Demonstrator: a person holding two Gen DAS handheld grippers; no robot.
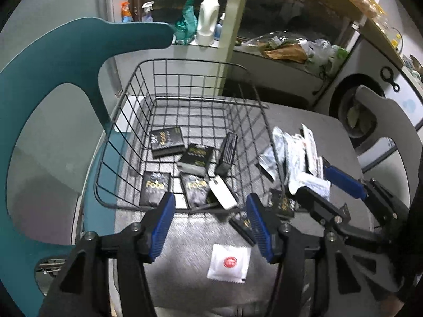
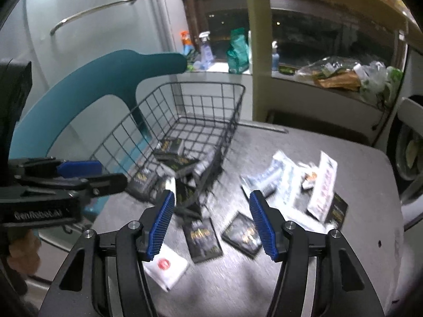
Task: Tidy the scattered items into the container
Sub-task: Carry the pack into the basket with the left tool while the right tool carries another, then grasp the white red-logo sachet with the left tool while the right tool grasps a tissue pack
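Note:
A black wire basket stands on the grey table and holds several black packets; it also shows in the right wrist view. My left gripper is open and empty just before the basket's near rim, where a white card lies tilted. A white sachet with a red dot lies below it. My right gripper is open and empty above two black packets on the table. The right gripper also shows in the left wrist view, beside white pouches.
A teal chair back curves left of the basket. White pouches and a black packet lie at the table's right. Bottles and bags stand on the ledge behind. A washing machine is at the right.

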